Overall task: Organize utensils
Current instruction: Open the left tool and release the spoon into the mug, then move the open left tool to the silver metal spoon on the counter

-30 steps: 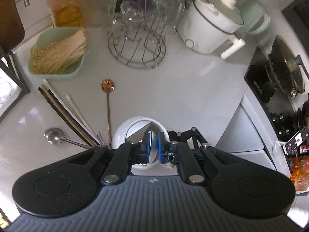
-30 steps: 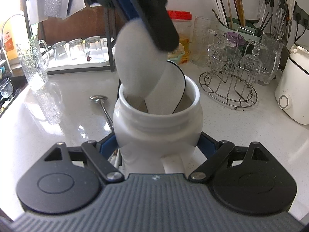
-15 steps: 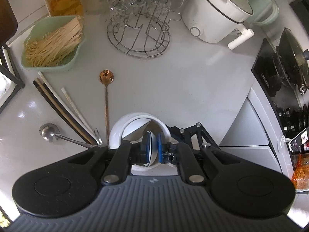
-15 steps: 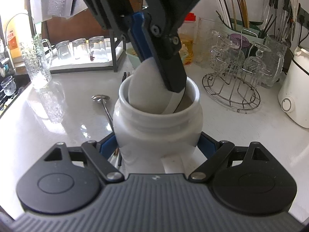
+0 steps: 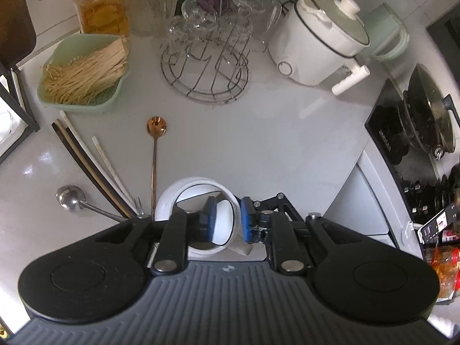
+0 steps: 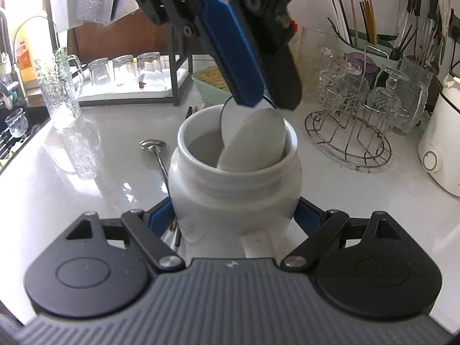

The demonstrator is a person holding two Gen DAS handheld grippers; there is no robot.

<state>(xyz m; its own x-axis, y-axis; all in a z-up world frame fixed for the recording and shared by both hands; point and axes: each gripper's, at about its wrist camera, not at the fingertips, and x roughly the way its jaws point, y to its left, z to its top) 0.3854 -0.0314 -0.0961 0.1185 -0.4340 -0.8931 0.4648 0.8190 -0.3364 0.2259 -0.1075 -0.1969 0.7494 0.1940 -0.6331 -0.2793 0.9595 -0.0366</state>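
Observation:
My right gripper (image 6: 234,215) is shut on a white ceramic jar (image 6: 234,189) standing on the counter. Two white ceramic spoons lean inside it; one white spoon (image 6: 253,141) lies just under my left gripper (image 6: 266,99). In the left wrist view the left gripper (image 5: 229,220) hangs over the jar rim (image 5: 178,195), its jaws opening, with the white spoon (image 5: 222,221) loose between the blue pads. On the counter left of the jar lie a copper spoon (image 5: 156,126), a steel spoon (image 5: 69,198), several chopsticks (image 5: 86,158) and a small fork (image 5: 138,204).
A green basket of wooden sticks (image 5: 86,72), a wire rack of glasses (image 5: 204,69) and a white cooker (image 5: 316,46) stand at the back. A hob with a pan (image 5: 417,120) sits right, past the counter edge. Upturned glasses (image 6: 123,69) stand left.
The left gripper lowered the white spoon into the jar, then its jaws parted and the spoon settled against the jar's inside. The right gripper kept its hold on the jar.

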